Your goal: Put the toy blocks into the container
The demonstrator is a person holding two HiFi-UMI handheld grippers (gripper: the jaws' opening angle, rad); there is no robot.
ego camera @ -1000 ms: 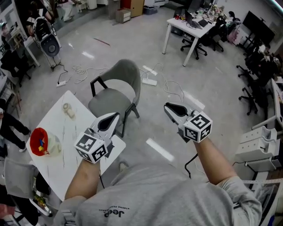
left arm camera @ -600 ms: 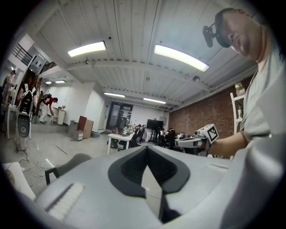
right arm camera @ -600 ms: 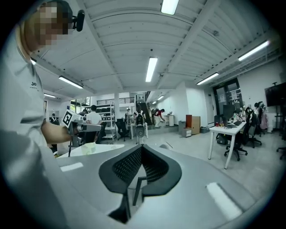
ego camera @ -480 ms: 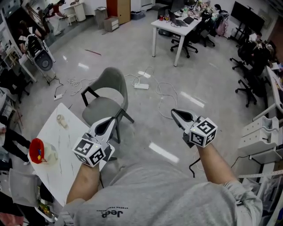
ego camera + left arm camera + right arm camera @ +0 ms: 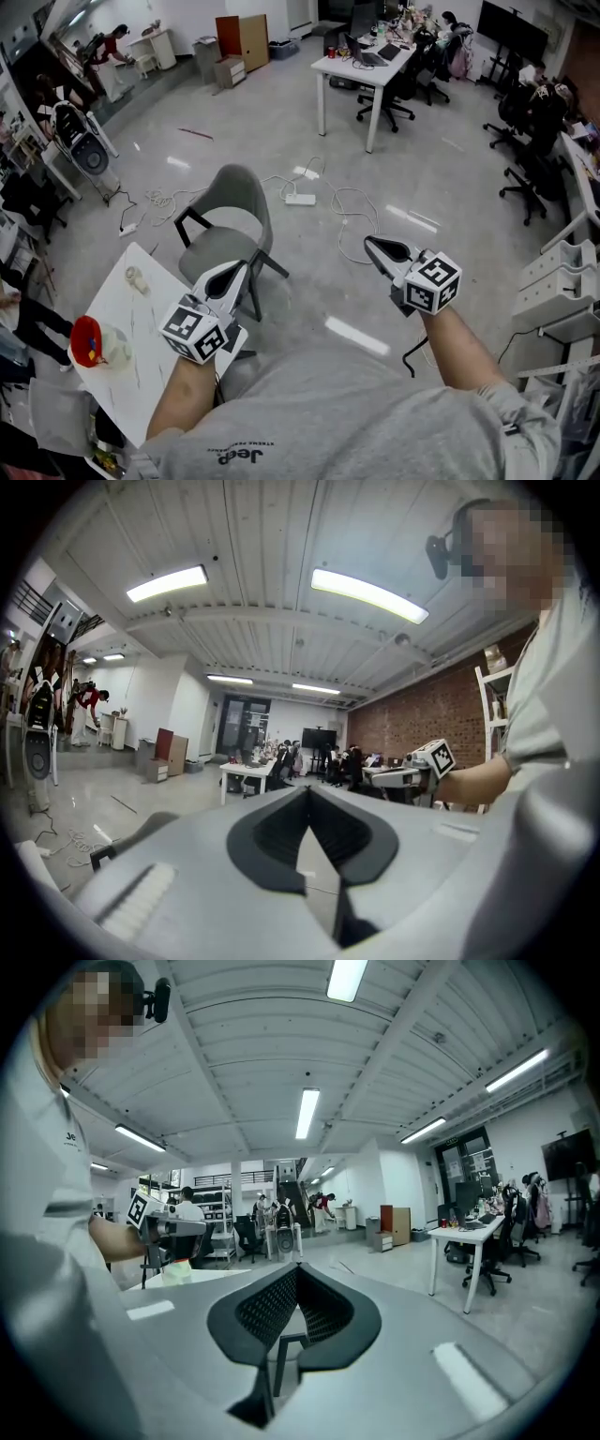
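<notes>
Office: white desk (image 5: 364,64), swivel chair (image 5: 392,96)

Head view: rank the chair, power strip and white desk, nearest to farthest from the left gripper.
1. The chair, just ahead of the left gripper.
2. The power strip, on the floor beyond the chair.
3. The white desk, far across the room.

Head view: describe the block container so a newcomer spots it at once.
Find the white rectangular table at lower left, beside the grey chair. Near its left edge sits a round red container with small coloured pieces inside. It is the only red thing there; the whitish lump beside it and the small pale roll farther up are not.
</notes>
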